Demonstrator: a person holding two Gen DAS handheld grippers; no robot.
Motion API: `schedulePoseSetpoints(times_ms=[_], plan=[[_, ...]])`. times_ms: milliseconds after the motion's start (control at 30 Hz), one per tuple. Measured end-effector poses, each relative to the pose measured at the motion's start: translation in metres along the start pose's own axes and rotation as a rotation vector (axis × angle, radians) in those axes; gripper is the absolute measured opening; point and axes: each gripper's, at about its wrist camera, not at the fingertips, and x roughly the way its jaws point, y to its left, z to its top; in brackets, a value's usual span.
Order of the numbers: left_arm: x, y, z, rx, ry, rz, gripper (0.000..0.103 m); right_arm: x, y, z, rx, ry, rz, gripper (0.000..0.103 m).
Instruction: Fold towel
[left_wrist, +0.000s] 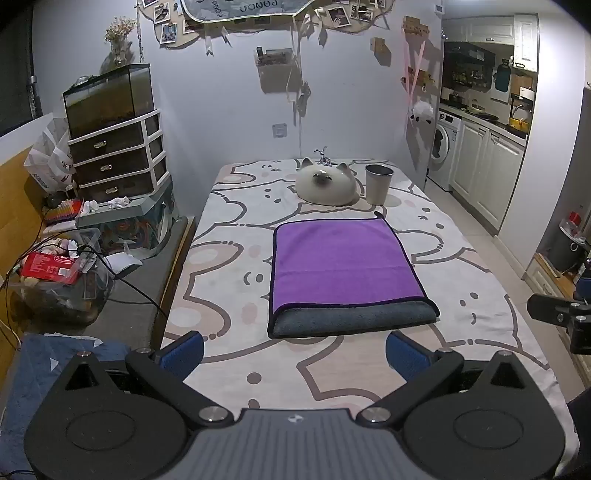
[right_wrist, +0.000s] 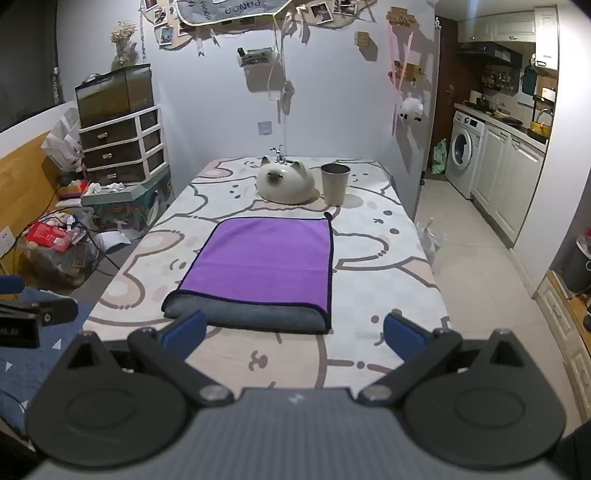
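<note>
Left hand-held gripper (left_wrist: 294, 352) and right hand-held gripper (right_wrist: 294, 332) spread wide, empty; ahead, folded towel (left_wrist: 343, 266) judged soft, light, limp: pinch near corners.

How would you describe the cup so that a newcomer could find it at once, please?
Start at the table with the cartoon-print cloth and look to its far end, beyond the purple towel. The cup stands upright just right of the cat-shaped ornament: tall, plain and grey, while the ornament is round and white.
</note>
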Motion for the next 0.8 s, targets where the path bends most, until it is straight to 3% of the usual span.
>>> schedulePoseSetpoints(times_ms=[800], plan=[[0.0000,0.0000,0.0002,0.001,-0.003,0.003,0.103,-0.0017,0.0016,-0.0014,-0.007,-0.005,-0.008,0.103]])
